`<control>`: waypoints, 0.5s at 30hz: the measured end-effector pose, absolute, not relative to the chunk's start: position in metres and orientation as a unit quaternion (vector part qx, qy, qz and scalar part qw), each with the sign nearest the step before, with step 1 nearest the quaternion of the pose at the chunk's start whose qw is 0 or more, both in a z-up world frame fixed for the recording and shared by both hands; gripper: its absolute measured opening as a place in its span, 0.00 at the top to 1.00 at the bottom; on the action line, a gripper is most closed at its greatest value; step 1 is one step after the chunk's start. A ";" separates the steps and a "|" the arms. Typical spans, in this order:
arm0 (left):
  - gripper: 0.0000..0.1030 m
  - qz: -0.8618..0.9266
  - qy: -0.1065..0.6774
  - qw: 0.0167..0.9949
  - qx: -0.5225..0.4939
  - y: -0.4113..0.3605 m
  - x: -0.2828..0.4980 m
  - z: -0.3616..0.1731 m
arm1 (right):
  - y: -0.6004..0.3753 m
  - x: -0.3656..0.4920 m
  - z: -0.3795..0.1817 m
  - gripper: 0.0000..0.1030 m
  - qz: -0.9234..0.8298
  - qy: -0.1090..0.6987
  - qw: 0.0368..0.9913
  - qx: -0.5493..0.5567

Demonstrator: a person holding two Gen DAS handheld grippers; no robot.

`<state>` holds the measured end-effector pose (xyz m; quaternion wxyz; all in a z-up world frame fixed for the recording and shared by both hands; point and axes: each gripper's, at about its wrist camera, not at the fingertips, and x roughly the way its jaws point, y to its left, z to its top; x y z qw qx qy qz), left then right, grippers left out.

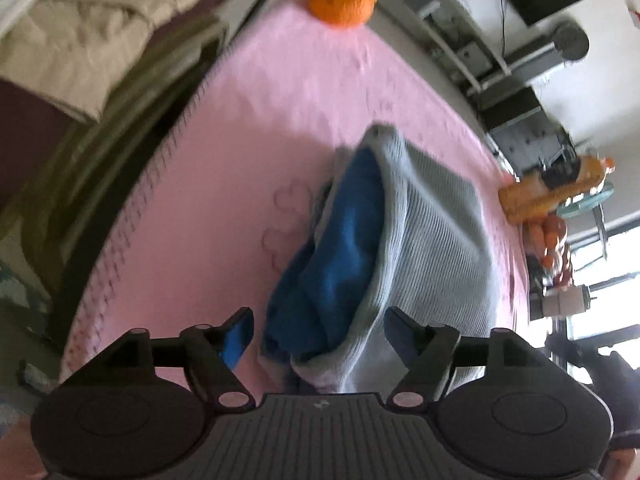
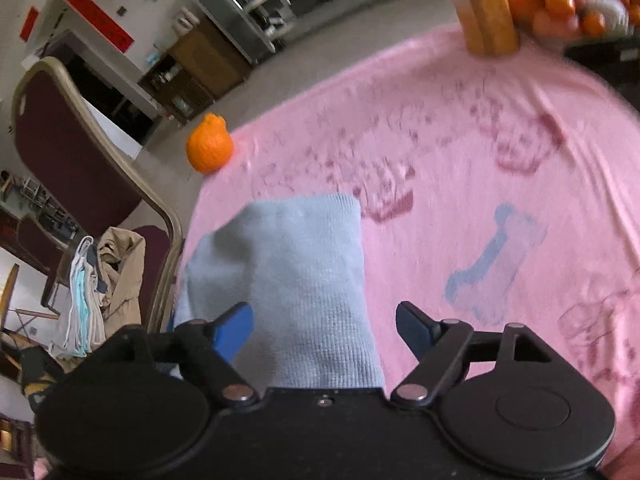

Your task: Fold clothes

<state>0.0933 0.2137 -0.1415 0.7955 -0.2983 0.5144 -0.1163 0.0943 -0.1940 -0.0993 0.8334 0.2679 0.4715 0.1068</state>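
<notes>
Garment point(image 2: 296, 280) lies on the cloth point(image 2: 460, 160), between and ahead of my right tongs point(image 2: 325, 330). Orange point(image 2: 209, 148) far ahead-left at cloth's edge; chair point(image 2: 80, 152) left; bottle point(image 2: 486, 12) far ahead-right.

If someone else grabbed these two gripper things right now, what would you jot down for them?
Left gripper: open, its fingers either side of the near end of the garment, not clamped.
Right gripper: open as well, with the light blue cloth lying between its fingers.
The garment is light blue knit with a darker blue lining; it lies bunched and partly folded over itself on the pink table cover.
An orange sits at the cover's far edge, clear of the cloth.
Done: it looks like a first rough fold.
Left: probably re-grip, flatten it out and finish folding.
</notes>
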 end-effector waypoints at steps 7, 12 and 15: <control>0.31 -0.122 0.559 0.761 -0.306 0.208 0.104 -0.165 | -0.198 0.119 -0.141 0.18 0.118 0.505 0.797 0.309; 0.30 -0.129 0.581 0.758 -0.269 0.197 0.106 -0.162 | -0.201 0.132 -0.168 0.18 0.147 0.523 0.770 0.334; 0.28 -0.129 0.596 0.751 -0.253 0.192 0.103 -0.161 | -0.209 0.135 -0.184 0.17 0.162 0.530 0.740 0.382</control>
